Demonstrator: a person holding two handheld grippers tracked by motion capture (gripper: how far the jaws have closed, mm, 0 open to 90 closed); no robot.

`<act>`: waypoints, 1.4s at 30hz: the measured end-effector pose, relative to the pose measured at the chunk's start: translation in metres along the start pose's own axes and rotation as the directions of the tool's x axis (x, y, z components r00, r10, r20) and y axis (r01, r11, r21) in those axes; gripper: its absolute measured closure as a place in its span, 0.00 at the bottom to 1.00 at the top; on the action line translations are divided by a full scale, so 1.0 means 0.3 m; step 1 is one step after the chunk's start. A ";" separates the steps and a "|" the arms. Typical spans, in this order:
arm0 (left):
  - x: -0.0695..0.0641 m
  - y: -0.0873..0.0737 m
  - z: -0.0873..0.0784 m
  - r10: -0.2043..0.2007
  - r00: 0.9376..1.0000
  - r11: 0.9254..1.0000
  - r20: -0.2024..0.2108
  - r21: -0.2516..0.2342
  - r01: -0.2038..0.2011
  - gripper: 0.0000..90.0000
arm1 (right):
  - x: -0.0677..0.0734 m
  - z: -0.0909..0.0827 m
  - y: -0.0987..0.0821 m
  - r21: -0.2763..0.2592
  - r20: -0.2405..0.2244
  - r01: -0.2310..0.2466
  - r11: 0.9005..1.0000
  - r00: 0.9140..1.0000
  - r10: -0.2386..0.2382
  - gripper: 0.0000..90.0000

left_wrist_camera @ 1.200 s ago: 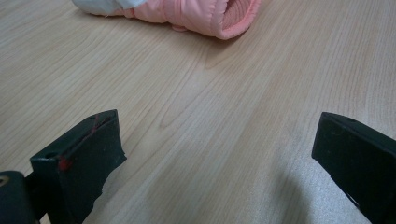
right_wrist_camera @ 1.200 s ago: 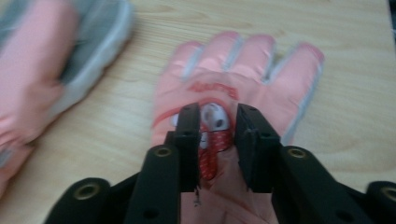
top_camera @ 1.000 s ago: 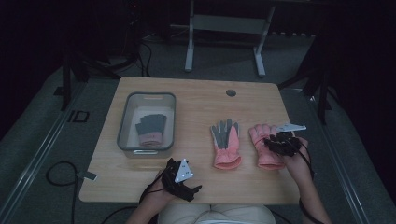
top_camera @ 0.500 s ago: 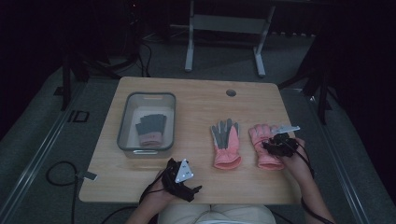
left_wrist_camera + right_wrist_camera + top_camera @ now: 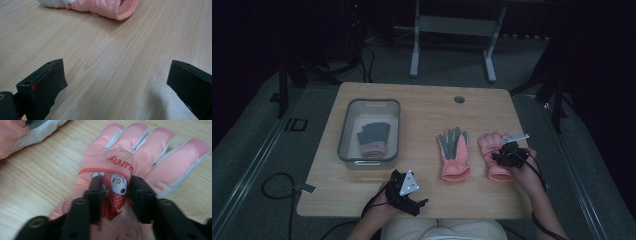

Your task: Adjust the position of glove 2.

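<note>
On the wooden table [image 5: 422, 107], my right gripper [image 5: 113, 186] has just been closing, pinching the pink glove's [image 5: 130, 162] fabric; next, lift toward the bin [image 5: 369, 102]; left gripper [image 5: 115, 82] gapes, idle.

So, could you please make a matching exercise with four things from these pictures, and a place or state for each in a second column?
Things:
1. right claw
2. left claw
3. grey and pink glove
4. palm-up pink glove

Places or states:
A. lies inside the clear bin
B. jaws wide apart over bare table
C. lies in the middle of the table
D. jaws closing on the cartoon-patch pink glove

Pairs: 1-D, 2-B, 3-A, 4-C
</note>
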State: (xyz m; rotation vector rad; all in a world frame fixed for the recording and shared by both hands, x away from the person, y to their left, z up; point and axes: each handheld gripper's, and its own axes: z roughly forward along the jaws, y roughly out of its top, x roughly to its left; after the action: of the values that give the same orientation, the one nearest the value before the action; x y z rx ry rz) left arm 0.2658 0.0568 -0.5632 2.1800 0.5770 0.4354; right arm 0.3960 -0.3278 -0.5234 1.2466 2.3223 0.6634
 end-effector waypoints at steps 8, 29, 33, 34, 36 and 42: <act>0.002 -0.001 0.001 -0.003 1.000 1.000 -0.001 0.000 0.003 0.02 | 0.000 -0.017 0.010 -0.028 0.028 -0.085 0.996 0.996 0.086 0.93; 0.000 -0.001 0.001 -0.005 1.000 1.000 -0.002 -0.003 0.005 0.02 | 0.120 -0.340 0.205 -0.255 0.057 -0.160 0.954 0.982 0.180 0.95; 0.000 -0.001 -0.001 -0.011 1.000 1.000 -0.004 -0.007 0.011 0.02 | 0.169 -0.358 0.240 -0.279 0.058 -0.137 0.951 0.986 0.159 0.95; -0.001 -0.002 -0.001 -0.010 1.000 1.000 -0.004 -0.005 0.010 0.02 | 0.207 -0.357 0.267 -0.284 0.055 -0.132 0.950 0.987 0.153 0.95; -0.001 -0.002 0.001 -0.007 1.000 1.000 -0.004 -0.002 0.007 0.02 | 0.238 -0.352 0.286 -0.286 0.035 -0.135 0.949 0.988 0.151 0.95; -0.004 -0.001 -0.001 0.001 1.000 1.000 -0.008 -0.005 -0.001 0.02 | 0.347 -0.325 0.335 -0.289 0.004 -0.116 0.950 0.992 0.123 0.95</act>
State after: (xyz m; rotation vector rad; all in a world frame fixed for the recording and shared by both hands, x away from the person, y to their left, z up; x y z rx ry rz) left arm 0.2646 0.0565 -0.5633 2.1750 0.5783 0.4455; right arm 0.3531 -0.2112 -0.4010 1.2553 2.0524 0.9856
